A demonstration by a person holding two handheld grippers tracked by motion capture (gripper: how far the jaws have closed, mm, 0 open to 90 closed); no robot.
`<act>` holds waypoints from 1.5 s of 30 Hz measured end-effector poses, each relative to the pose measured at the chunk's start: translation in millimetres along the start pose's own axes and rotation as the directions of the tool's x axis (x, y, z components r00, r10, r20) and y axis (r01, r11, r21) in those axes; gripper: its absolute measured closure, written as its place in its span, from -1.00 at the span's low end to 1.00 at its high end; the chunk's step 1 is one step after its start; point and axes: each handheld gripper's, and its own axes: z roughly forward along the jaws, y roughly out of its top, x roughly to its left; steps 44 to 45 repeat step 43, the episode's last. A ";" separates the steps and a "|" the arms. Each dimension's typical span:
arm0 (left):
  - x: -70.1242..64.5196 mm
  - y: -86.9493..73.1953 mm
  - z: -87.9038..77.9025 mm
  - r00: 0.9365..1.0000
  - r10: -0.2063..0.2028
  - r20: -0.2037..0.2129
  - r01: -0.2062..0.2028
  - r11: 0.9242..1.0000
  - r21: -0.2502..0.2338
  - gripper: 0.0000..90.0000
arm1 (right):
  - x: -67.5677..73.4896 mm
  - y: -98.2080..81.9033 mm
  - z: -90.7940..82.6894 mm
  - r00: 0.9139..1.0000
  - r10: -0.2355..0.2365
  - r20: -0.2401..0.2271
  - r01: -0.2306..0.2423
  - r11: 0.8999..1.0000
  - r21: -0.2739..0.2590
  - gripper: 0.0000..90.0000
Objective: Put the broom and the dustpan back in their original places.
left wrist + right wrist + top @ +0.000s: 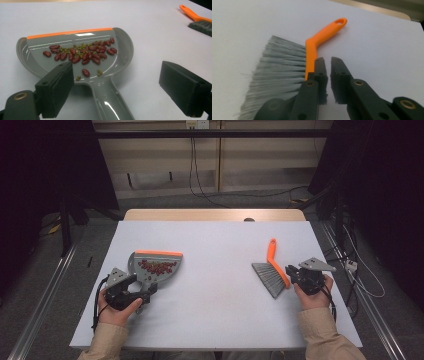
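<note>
A grey dustpan (159,254) with an orange lip lies at the table's left, with red beans and small green ones (157,267) inside. In the left gripper view the beans (82,53) spread across the dustpan (121,50). Its handle runs back between the jaws of my left gripper (116,82), which stand wide and apart from it. My left gripper (148,295) is open. An orange-backed brush (272,270) with grey bristles lies flat at the right. My right gripper (290,270) sits just right of it, shut on nothing. In the right gripper view, the brush (312,47) lies beside my right gripper (327,61).
The white tabletop (215,310) has bare room between dustpan and brush and toward the far edge. The brush (197,21) appears at the upper right of the left gripper view. Cables and metal rails lie on the floor around the table.
</note>
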 end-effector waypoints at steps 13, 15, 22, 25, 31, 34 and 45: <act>-1.4 1.1 -1.5 1.000 0.018 0.020 -0.018 1.000 -0.018 -0.73 | 18.4 -6.7 2.6 0.996 -0.027 -0.086 0.034 0.996 0.078 0.99; -1.0 0.7 -2.4 0.999 0.027 0.029 -0.026 0.999 -0.020 -0.76 | 20.1 -4.7 -2.1 0.998 -0.017 -0.060 0.019 0.999 0.028 0.85; -0.7 -1.4 -5.4 0.996 0.034 0.087 -0.031 0.999 -0.037 -0.82 | 34.1 -4.5 -11.5 0.986 0.022 -0.167 -0.031 0.998 -0.051 0.24; -1.5 -1.2 -7.0 0.994 0.038 0.106 -0.031 0.998 -0.060 -0.83 | 38.4 -5.9 -13.5 0.978 0.044 -0.202 -0.059 0.996 -0.073 0.00; -1.5 -3.8 -8.6 0.989 0.048 0.138 -0.038 0.997 -0.071 -0.86 | 43.8 -9.8 -18.8 0.965 0.051 -0.258 -0.075 0.994 -0.084 -0.29; -2.7 -4.7 -9.5 0.988 0.056 0.144 -0.046 0.996 -0.073 -0.86 | 46.2 -13.3 -22.1 0.958 0.051 -0.284 -0.078 0.993 -0.085 -0.43; -3.7 -4.7 -9.3 0.986 0.061 0.156 -0.047 0.995 -0.091 -0.86 | 48.5 -19.4 -27.1 0.954 0.035 -0.298 -0.063 0.995 -0.083 -0.57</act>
